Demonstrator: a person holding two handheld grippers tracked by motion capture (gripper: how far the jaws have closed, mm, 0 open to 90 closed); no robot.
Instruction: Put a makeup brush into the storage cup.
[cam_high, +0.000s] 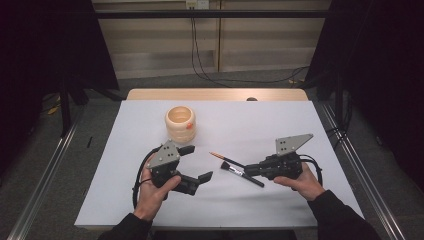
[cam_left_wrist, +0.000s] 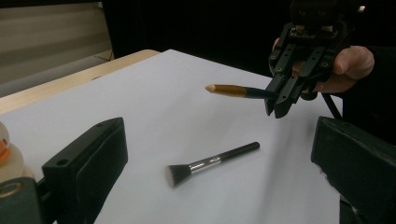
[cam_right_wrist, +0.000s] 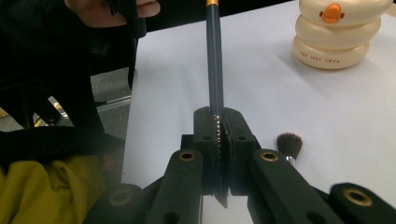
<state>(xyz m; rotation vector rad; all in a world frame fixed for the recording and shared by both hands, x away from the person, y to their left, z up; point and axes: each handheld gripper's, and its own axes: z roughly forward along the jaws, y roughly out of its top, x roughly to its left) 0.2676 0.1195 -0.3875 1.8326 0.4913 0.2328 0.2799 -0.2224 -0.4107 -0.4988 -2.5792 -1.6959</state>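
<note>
Gold-tipped brush clamped in right tool, above table

White-topped table, wooden far edge, grey carpet floor, dark curtains.

The pencil-like stick has a dark blue-grey shaft and a golden-orange end with a pale tip. It is clamped in the right gripper, held off the counter and nearly level. The makeup brush has a black handle, silver collar and dark flat bristles, and lies flat on the counter just below the stick.
</note>
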